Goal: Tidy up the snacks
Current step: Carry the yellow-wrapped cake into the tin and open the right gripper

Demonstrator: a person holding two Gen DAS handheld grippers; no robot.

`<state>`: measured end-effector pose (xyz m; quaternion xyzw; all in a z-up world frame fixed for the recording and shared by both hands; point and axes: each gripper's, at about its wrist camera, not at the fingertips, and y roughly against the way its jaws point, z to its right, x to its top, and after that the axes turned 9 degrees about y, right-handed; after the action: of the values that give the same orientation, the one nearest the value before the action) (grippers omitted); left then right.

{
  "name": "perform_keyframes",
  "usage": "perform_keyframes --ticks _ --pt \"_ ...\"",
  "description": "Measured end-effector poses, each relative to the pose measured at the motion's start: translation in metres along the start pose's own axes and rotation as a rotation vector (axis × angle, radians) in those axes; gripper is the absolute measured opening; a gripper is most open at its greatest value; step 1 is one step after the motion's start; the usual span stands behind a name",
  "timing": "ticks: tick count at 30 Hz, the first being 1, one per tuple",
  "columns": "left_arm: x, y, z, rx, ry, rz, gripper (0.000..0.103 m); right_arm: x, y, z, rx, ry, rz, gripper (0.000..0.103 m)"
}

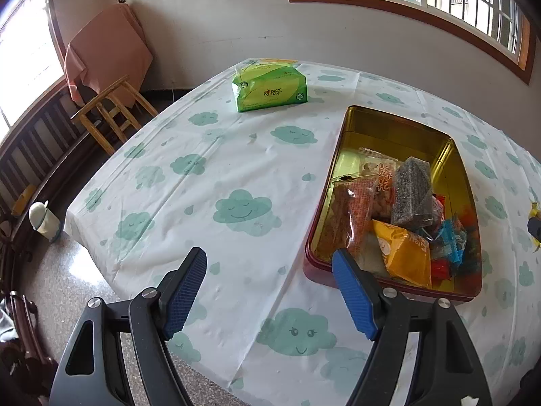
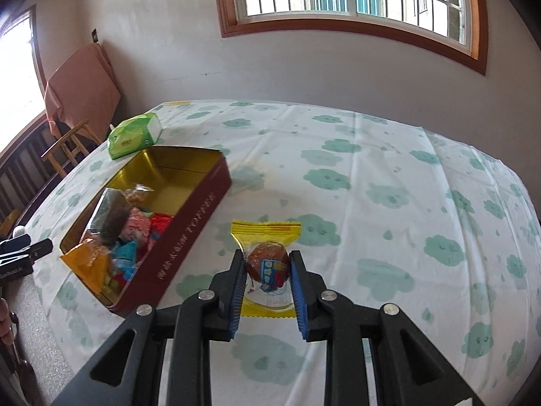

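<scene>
A dark red toffee tin (image 1: 341,279) with a gold inside stands open on the table and holds several wrapped snacks (image 1: 402,209). It also shows in the right wrist view (image 2: 189,237). My left gripper (image 1: 270,291) is open and empty, just left of the tin's near corner. My right gripper (image 2: 267,270) is shut on a yellow-wrapped snack cake (image 2: 267,264), to the right of the tin, low over the table.
A green tissue pack (image 1: 268,86) lies at the far side of the table, also in the right wrist view (image 2: 133,135). The table wears a white cloth with green clouds (image 1: 216,155). A wooden stool (image 1: 111,111) stands beyond the table's left edge.
</scene>
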<state>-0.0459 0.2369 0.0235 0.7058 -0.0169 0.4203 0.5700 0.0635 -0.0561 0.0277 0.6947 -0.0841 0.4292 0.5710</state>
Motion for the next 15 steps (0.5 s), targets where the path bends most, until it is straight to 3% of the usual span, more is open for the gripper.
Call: perform_keyframes --ticks 15 --pt "-0.004 -0.003 -0.026 0.027 0.021 -0.021 0.075 0.024 -0.019 -0.113 0.161 0.166 -0.012 0.026"
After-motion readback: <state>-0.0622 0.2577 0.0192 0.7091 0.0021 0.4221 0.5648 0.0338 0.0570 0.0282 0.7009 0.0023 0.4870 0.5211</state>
